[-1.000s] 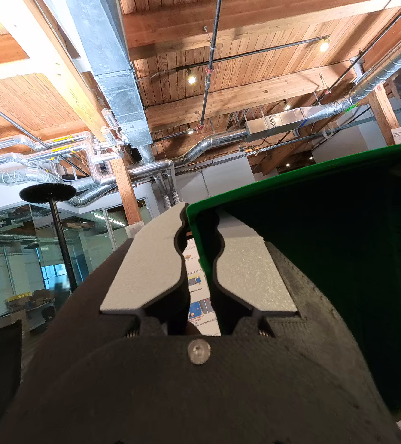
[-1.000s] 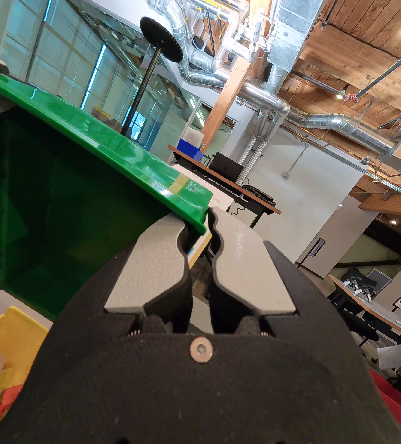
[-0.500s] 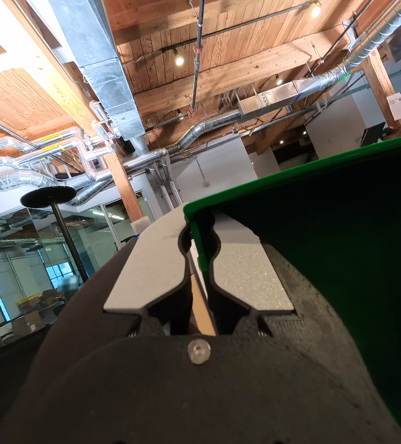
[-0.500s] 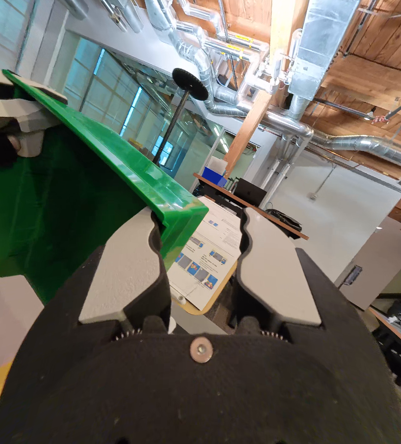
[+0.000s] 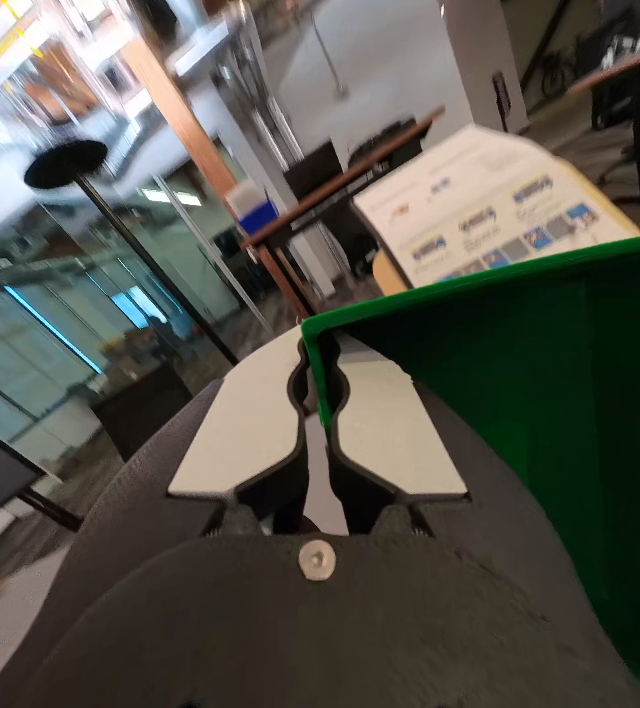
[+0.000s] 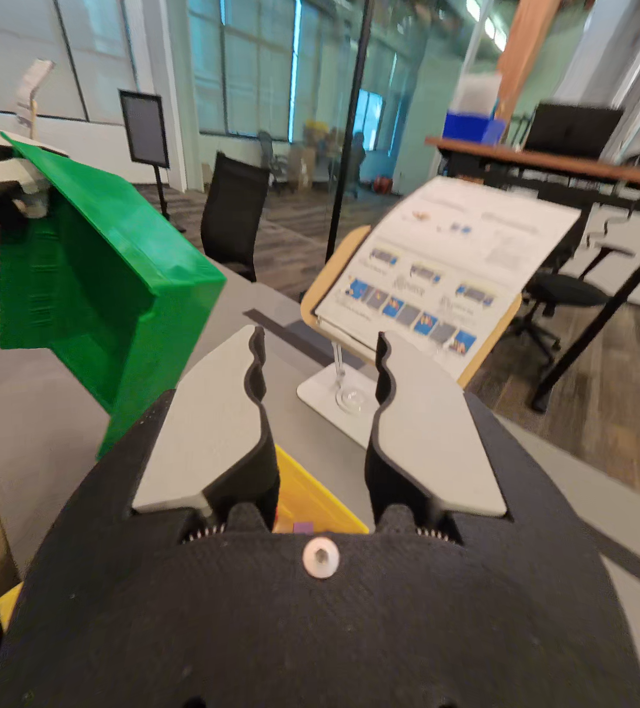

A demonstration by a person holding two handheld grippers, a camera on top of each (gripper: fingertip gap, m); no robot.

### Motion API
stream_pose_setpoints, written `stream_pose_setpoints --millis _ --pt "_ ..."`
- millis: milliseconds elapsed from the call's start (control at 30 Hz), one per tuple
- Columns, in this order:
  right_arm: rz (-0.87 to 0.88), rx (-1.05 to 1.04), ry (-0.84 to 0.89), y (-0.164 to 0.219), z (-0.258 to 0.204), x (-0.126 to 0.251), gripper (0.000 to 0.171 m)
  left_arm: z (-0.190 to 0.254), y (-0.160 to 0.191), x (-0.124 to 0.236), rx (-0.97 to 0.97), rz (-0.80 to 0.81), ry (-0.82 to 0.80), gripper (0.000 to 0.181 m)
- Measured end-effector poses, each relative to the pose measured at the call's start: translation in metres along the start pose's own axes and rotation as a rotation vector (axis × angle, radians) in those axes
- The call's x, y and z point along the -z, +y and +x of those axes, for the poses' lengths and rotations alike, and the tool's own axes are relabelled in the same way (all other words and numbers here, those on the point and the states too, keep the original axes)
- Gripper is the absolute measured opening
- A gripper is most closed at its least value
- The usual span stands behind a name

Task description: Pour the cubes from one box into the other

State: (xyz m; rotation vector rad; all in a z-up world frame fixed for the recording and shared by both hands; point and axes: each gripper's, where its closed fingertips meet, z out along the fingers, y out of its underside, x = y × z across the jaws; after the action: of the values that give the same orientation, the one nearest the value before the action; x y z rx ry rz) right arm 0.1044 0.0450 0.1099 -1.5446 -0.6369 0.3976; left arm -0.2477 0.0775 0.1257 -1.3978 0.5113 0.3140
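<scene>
My left gripper is shut on the corner rim of the green box, which fills the right of the left wrist view. In the right wrist view the green box hangs tilted above the grey table at the left, held at its far corner by the left gripper. My right gripper is open and empty, clear of the green box. Below it a yellow box shows between the fingers, with a purple cube at its edge. The rest of its contents are hidden.
A sheet on a wooden stand with a clear foot stands on the table ahead of the right gripper. A black tape strip lies on the table. Office chairs, a desk and a black pole stand beyond.
My right gripper has let go of the green box's rim, opened wide and pulled back. Both views have swung down from the ceiling towards the table. My left gripper still holds the green box.
</scene>
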Motion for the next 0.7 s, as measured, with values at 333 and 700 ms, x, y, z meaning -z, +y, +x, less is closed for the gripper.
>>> stream_pose_setpoints --millis 333,700 --pt "-0.252 -0.337 0.031 0.136 0.048 -0.012 0.051 0.017 0.190 -0.061 0.349 -0.529 0.336 0.007" --pt "-0.621 -0.587 -0.027 0.283 0.026 -0.012 0.046 0.075 0.314 -0.081 0.555 -0.881 0.498 0.010"
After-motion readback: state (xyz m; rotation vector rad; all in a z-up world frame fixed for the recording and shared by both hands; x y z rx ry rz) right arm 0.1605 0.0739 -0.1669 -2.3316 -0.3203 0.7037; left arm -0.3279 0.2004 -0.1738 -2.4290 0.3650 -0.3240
